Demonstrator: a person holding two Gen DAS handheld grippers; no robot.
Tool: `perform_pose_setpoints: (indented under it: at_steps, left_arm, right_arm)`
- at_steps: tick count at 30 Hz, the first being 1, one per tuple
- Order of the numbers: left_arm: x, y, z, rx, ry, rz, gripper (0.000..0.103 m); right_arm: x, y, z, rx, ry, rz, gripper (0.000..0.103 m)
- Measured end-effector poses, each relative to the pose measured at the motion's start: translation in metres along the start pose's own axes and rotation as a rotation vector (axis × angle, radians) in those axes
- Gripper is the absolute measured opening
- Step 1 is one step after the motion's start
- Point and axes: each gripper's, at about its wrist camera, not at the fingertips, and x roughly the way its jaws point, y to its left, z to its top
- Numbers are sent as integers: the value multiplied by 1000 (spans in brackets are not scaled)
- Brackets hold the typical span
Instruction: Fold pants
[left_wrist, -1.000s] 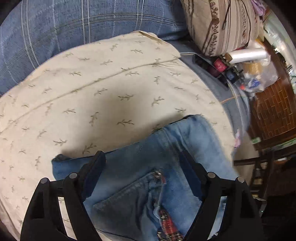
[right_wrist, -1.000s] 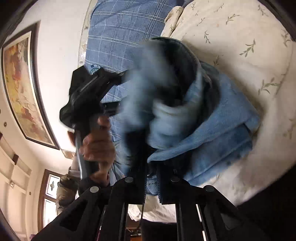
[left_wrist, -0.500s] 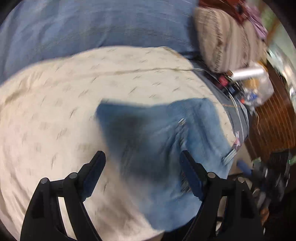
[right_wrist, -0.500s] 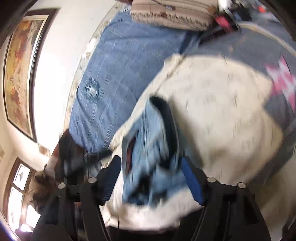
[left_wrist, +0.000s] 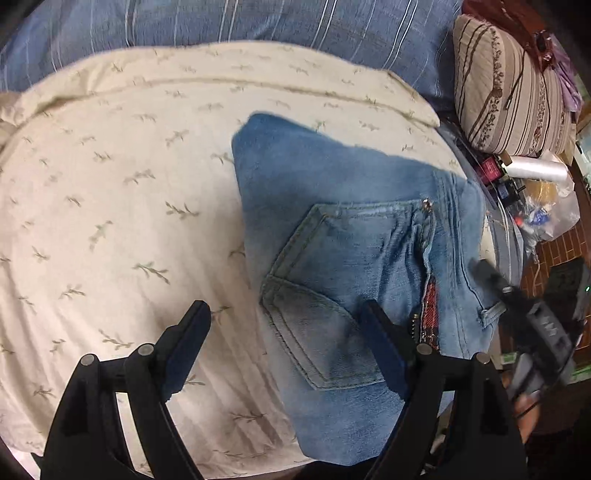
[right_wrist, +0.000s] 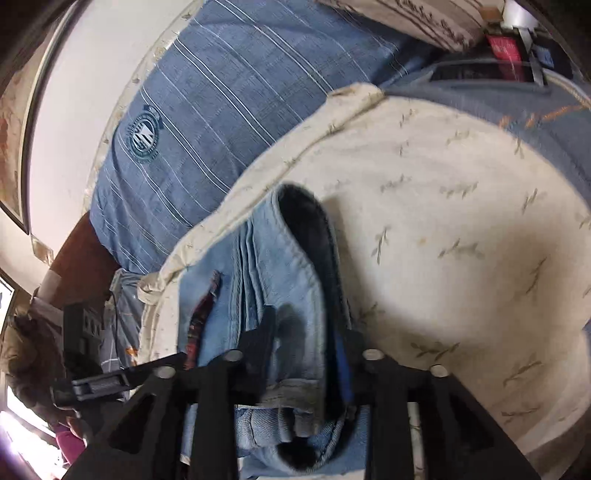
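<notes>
The jeans lie as a compact folded stack on the cream leaf-print sheet, toward its near right side, back pocket facing up; the flat bed surface serves as the folding board, which is presumably why the bundle sits on the sheet and not on the blue striped cover behind it. The left gripper hangs above the stack's near left edge with its jaws spread wide and nothing between the pads, one finger over bare sheet and the other over the pocket, a posture suited to pressing or straightening, not carrying. In the right wrist view the right gripper stands at the end of the stack, where the folded layers and a dark opening of the cloth show edge-on; its jaws, partly apart, have just been closing a little, with denim between them, though the pads do not appear to press on it. A striped pillow and bedside clutter lie well apart from the work. The fold appears essentially complete.
</notes>
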Motion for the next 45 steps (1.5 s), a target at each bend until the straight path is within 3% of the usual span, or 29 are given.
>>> perform_pose_setpoints:
  at_steps: [1,6,11,13,16,18,20,22,25,28,32,36,40,41,42,43,44,45]
  left_arm:
    - [-5,-2,-1,3,-20,15,84]
    - [-14,5,-2,11,-56,58,84]
    - [-17,11,0,0,-63,56,84]
    - [-3,15,2,-18,20,-62,85]
    - [37,27,-6,-151,224,-322,87]
    - [39,31,-5,-185,205,-357,89]
    - [36,27,0,-179,194,-355,88]
    - [34,22,1,-169,194,-358,75]
    - [17,15,-5,-110,137,-317,56]
    - [8,22,-14,-90,114,-323,47]
    - [-4,43,-14,-115,86,-318,40]
    - [-38,75,0,-132,-29,-232,40]
    - [-72,126,26,-210,-172,-112,44]
    - [-73,137,32,-225,-193,-50,53]
    - [-74,143,34,-233,-204,18,55]
    - [-76,153,35,-247,-220,148,55]
    - [-79,159,33,-252,-236,232,56]
    - [-84,167,25,-242,-269,305,56]
  right_arm:
    - [-2,-2,5,8,-5,-1,70]
    - [10,1,23,6,57,27,72]
    - [27,-2,13,-14,148,21,76]
    - [42,1,2,-28,212,45,78]
    - [40,14,-5,-141,200,19,82]
    - [41,15,-6,-148,197,-13,82]
    - [42,18,-8,-148,191,-39,80]
    - [38,34,-13,-212,185,-85,59]
    - [15,68,-25,-346,172,-109,38]
    - [7,90,-34,-437,190,-145,37]
    - [18,111,-28,-405,213,-112,35]
    - [37,158,-15,-416,179,23,34]
    - [84,198,-12,-477,143,41,35]
    - [100,205,-14,-521,127,-8,37]
    - [120,212,-19,-595,115,-125,43]
    - [129,214,-21,-624,105,-204,44]
    - [136,216,-24,-644,98,-271,46]
    - [135,215,-27,-638,95,-276,48]
